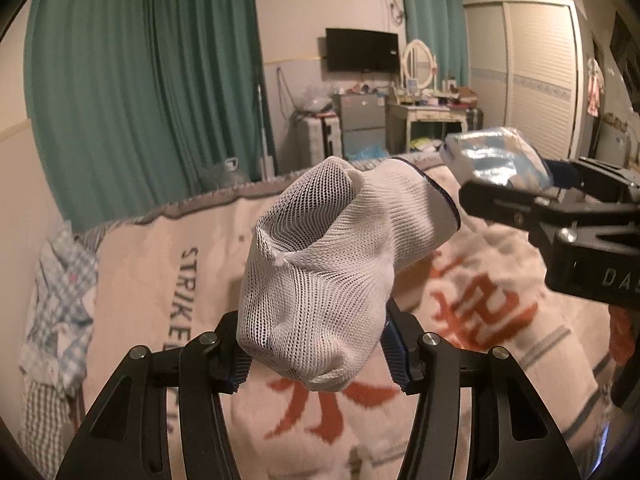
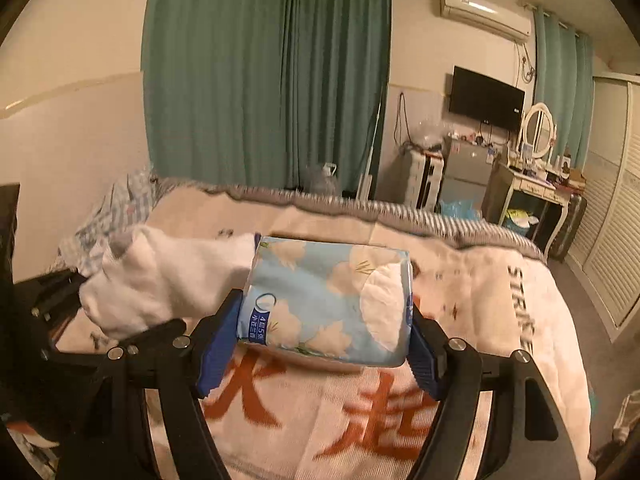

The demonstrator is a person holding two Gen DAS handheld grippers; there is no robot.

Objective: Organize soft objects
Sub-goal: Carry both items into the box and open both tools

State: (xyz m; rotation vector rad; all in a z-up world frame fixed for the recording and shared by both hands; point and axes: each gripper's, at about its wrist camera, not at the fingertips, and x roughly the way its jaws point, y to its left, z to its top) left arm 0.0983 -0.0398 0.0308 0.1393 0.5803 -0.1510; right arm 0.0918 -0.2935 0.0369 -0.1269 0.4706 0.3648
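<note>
Starting at the left: pinching a white mesh sock (image 1: 320, 264) between the two blue pads (image 1: 394, 354) of the left gripper (image 1: 316, 356), jaws pressing in on the toe end from both sides. Rising up and away from the fingertips, then bending off to the right, with the cuff hanging past the right finger and ending in a thin dark edge. Looking loosely knit, with open holes across the body, creasing and puckering where the pads are squeezing it, and bulging out below the grip in a rounded lump. Hovering clear of the cream blanket (image 1: 480, 320) with its orange characters and dark lettering, well beneath the jaws. Moving right: clamping a pack of tissues (image 2: 328, 300) crosswise in the right gripper (image 2: 324, 336), blue pads (image 2: 218, 346) bearing on its two short ends, jaws spread only as far as the pack is wide. Sitting right at the fingertips, tilting slightly, its far edge reaching beyond them. Showing pale blue plastic wrap printed with white flowers, a white oval patch near the right finger and a small dark blue label near the left one. Appearing just left of that pack, the sock (image 2: 168, 280), touching or nearly touching its corner; hard to tell which.
</note>
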